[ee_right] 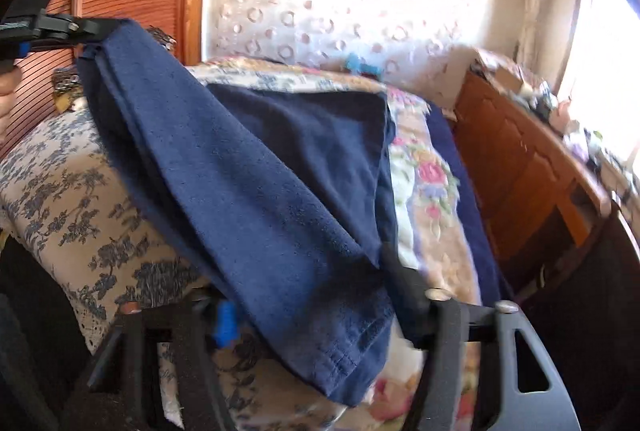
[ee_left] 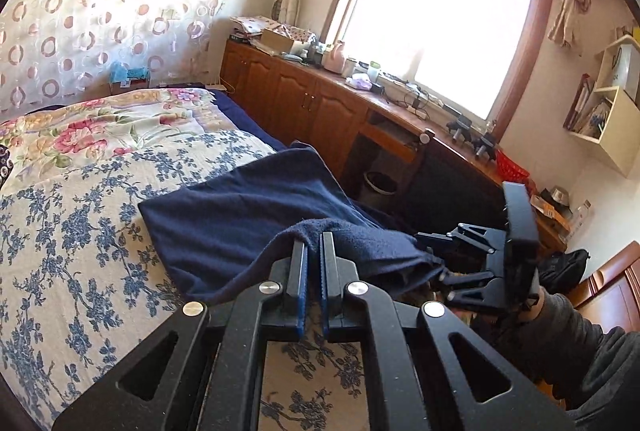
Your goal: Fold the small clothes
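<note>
Left tool (ee_left: 313, 255): black two-finger frame with blue pads, jaws standing nearly together and pinching a raised fold of the dark navy terry-cloth garment (ee_left: 248, 215). From the right wrist view this tool (ee_right: 94, 28) is sitting at upper left, gripping the garment's (ee_right: 256, 183) top corner, with the cloth hanging diagonally down from it.

Right tool (ee_right: 320, 311): black frame, fingers standing apart on either side of the garment's lower hemmed end, which is draping between them. Whether the pads are pressing on the cloth cannot be told; the view is blurred and the cloth is covering the fingers. In the left wrist view this tool (ee_left: 516, 223) is sitting at the right beside the garment's far edge, carried by a hand in a grey sleeve (ee_left: 580, 347).

Garment: partly lifted between the two tools, its remaining part lying flat on the bed.

Bed: covered by a cream quilt with blue flower print (ee_left: 72, 231), with a pink-flowered cream cover (ee_left: 104, 127) lying beyond it.

Surroundings: brown wooden cabinet (ee_left: 288, 99) running under a bright window (ee_left: 436, 27), its top carrying assorted small items.
</note>
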`<state>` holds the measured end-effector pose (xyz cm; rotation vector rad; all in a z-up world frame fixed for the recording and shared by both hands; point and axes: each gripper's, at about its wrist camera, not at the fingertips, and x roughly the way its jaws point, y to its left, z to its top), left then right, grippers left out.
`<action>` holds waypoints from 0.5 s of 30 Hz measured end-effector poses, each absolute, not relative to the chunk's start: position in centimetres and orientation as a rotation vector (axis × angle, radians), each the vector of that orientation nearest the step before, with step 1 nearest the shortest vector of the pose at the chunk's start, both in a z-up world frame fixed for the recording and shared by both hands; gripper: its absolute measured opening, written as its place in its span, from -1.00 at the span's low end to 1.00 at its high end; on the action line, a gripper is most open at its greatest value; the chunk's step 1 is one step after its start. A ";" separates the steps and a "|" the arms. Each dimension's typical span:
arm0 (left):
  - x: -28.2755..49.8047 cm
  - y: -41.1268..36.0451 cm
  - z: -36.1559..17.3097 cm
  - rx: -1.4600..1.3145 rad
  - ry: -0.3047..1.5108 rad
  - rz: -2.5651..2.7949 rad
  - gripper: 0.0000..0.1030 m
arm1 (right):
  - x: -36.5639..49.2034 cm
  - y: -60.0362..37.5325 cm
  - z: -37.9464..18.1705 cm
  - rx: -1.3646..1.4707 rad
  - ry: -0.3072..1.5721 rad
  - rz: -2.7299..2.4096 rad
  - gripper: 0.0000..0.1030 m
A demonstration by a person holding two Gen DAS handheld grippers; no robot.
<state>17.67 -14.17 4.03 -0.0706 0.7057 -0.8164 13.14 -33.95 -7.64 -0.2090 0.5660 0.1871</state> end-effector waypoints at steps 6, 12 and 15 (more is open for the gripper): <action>19.8 -12.5 4.3 -0.087 0.690 -0.744 -0.88 | 16.8 -33.6 -3.9 -0.271 0.502 0.218 -0.79; 23.6 -11.3 3.3 -0.083 0.705 -0.645 -0.88 | 23.9 -32.6 -1.1 -0.293 0.459 0.250 -0.80; 25.4 -11.2 2.4 -0.076 0.728 -0.614 -0.88 | 28.3 -32.3 -1.3 -0.281 0.496 0.270 -0.80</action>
